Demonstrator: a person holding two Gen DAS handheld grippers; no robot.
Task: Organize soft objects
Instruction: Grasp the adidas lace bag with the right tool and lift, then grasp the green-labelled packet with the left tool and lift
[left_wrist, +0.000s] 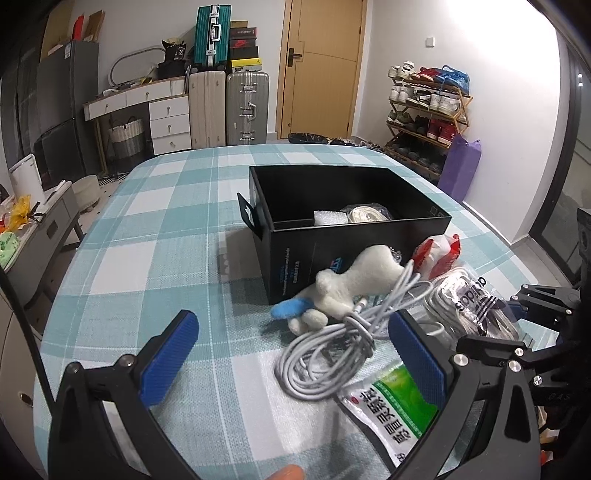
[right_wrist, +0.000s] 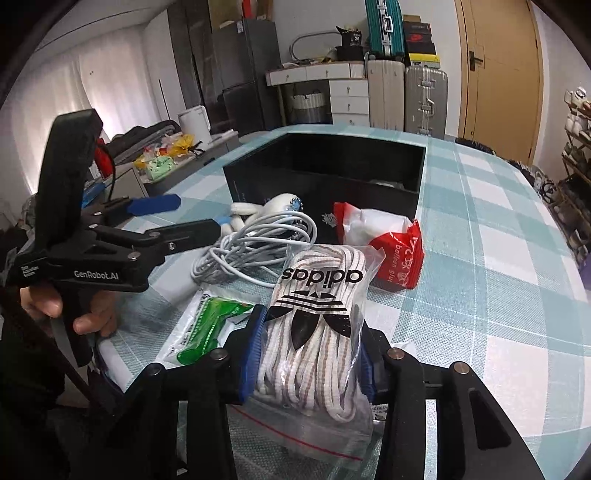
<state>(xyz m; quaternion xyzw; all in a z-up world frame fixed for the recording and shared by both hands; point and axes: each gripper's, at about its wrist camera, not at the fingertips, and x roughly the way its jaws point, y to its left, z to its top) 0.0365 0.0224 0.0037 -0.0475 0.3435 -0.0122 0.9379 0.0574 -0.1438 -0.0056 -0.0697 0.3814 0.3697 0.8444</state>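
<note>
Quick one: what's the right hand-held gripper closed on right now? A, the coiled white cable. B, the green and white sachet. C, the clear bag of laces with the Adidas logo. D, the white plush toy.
C: in the right wrist view the right hand-held gripper has both blue pads pressing the sides of the bag of laces.

Left gripper (left_wrist: 291, 354) low in frame, blue pads wide apart, nothing between them but cable (left_wrist: 325, 354) lying on the checked cloth (left_wrist: 155, 229). Right pad overlaps a green sachet (left_wrist: 391, 410) at bottom right. Plush toy (left_wrist: 354, 284) at centre leans against the black box (left_wrist: 332, 236). Lace bag (left_wrist: 469, 306) and red-white bag (left_wrist: 439, 254) at right. Right gripper (left_wrist: 532, 306) at far right edge.
</note>
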